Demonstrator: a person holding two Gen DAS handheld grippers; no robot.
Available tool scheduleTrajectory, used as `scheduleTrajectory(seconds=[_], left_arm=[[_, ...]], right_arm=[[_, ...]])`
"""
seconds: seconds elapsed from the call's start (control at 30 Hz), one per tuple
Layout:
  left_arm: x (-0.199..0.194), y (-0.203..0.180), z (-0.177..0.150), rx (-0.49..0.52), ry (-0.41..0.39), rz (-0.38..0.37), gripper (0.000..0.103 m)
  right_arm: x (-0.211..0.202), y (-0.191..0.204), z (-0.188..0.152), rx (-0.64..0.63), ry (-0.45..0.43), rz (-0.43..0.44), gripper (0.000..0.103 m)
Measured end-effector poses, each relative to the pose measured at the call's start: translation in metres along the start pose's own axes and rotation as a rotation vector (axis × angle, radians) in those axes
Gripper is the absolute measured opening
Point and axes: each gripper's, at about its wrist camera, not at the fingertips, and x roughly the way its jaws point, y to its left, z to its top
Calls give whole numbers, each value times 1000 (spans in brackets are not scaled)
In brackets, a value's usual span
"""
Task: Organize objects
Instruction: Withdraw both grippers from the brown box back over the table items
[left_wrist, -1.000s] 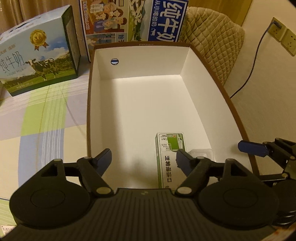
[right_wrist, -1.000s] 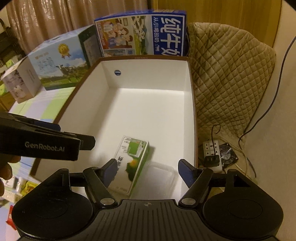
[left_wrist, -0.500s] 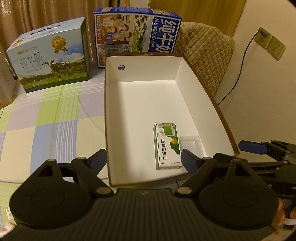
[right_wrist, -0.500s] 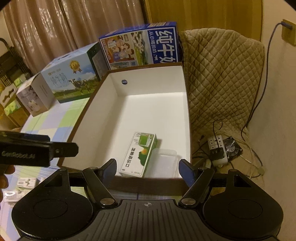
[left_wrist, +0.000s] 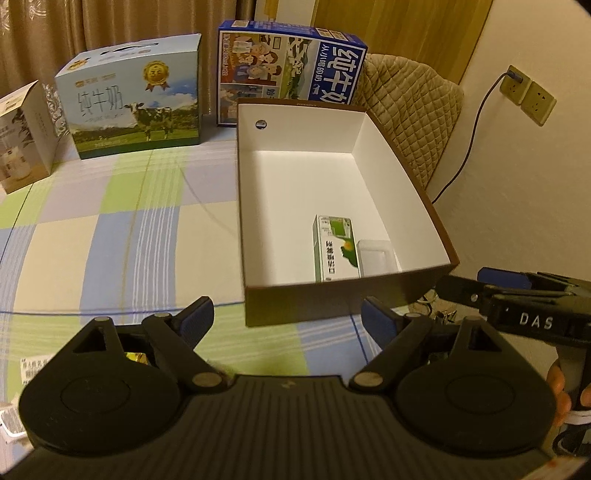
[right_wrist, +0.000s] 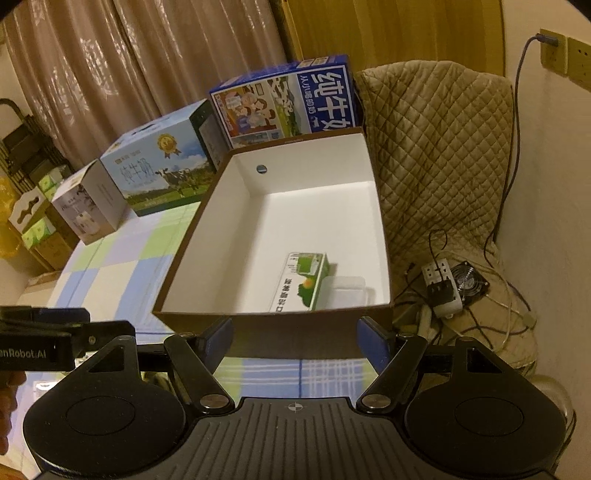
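the left gripper (left_wrist: 288, 312) hung with its jaws apart and nothing between them, just short of the near wall of the brown box (left_wrist: 332, 301). the right gripper (right_wrist: 293, 338) sat the same way, jaws apart and empty, close to that same wall. both pointed down at the box from outside it, which by my reading suited hands that had nothing to carry and stood clear of the rim.

inside the box, the green and white carton (left_wrist: 336, 247) lay flat on the white floor near the front right corner, with a clear plastic tray (left_wrist: 376, 256) just beside it on the right. tucked into one corner like that, they left most of the floor bare for more things, which fits a tidying job that looked only partly done.

the left wrist view showed the checked tablecloth (left_wrist: 110, 236) spread to the left of the box, the cow-print milk case (left_wrist: 136, 110) and the blue milk case (left_wrist: 291, 74) behind it, and some small packets half hidden under the gripper's own body at the lower left; what they were i could not tell. it also caught the right gripper from the side.

the right wrist view gave what the left missed: the power strip (right_wrist: 441, 288) and small fan (right_wrist: 469, 282) on the floor to the right of the box, tangled in cables, below the quilted chair cover (right_wrist: 436, 155)
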Motion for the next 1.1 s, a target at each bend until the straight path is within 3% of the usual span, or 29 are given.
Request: scheduleTrajectory(seconds=[0.23, 0.47, 1.1], left_arm=[[-25, 19, -24, -12, -8, 5, 85], [-46, 48, -47, -44, -12, 19, 85], [-89, 144, -109, -181, 7, 146, 85]], right_arm=[[-14, 21, -22, -19, -21, 38, 71], [-12, 44, -42, -47, 19, 70, 71], [18, 106, -86, -132, 119, 139, 71]])
